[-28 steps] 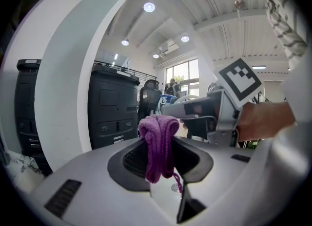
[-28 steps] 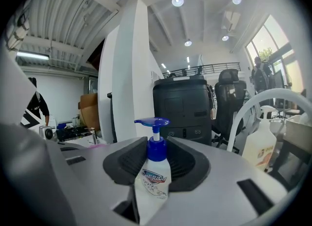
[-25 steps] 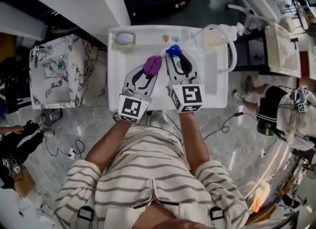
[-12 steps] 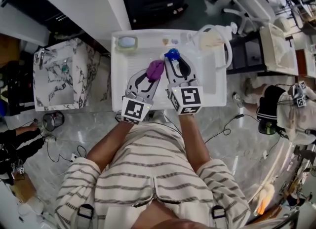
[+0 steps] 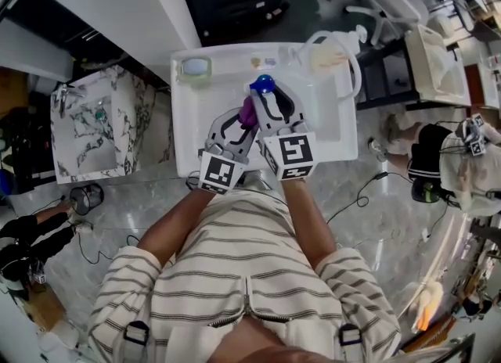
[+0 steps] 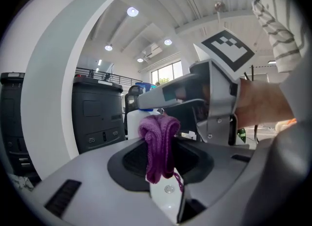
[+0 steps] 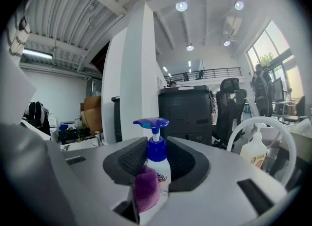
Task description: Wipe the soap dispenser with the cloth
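Two loads: left hand-held gripper point(image 5: 244, 117) pinches cloth point(image 6: 158, 144), right hand-held gripper point(image 5: 267, 98) clamps soap dispenser point(image 7: 160, 169) over table point(image 5: 188, 123).

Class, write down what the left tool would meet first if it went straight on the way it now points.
Most likely the soap dispenser, held in the right tool just beyond the cloth the left tool grips. Depth is unclear; the cloth may already touch it.

White soap dispenser point(image 7: 160, 170) with blue pump, upright, bunched purple cloth point(image 7: 146, 189) against its lower side
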Motion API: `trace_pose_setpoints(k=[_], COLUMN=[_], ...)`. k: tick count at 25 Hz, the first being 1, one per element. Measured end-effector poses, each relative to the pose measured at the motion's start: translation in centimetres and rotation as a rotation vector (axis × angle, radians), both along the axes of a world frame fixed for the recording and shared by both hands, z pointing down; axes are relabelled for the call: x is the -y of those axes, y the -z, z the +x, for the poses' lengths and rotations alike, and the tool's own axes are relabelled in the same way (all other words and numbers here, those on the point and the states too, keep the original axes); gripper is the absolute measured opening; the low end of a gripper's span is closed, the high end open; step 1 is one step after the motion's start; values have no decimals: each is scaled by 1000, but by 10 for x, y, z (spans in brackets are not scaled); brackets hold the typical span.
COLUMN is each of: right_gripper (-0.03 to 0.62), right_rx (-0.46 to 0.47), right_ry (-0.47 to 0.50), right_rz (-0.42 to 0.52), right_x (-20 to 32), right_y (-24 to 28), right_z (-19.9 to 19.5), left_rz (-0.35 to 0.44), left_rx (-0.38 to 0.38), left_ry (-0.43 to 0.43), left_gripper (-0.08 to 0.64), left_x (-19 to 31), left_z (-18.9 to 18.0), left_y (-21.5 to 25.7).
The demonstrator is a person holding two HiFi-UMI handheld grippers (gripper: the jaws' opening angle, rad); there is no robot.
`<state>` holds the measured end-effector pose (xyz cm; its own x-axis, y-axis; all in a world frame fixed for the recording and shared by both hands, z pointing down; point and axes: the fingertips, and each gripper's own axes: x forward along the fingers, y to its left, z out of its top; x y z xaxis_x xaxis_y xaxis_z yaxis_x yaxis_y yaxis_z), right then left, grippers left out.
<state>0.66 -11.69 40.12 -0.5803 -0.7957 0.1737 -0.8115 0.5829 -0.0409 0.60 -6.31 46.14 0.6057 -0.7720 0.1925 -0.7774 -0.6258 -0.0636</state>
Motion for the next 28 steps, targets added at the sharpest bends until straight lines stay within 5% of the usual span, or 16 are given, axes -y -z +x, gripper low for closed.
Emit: trace_pose_setpoints(k=[28], right_gripper=[130], right_rx=[4], right_ry=[-22], right_rz=[13], right_x=[-16], right_y=[19], right_z=[18], left_rz=[-8], left_rx=[18], left_ry=[-121], left_gripper=[118], left_x=[2], left_z=[46], left_y=[-15])
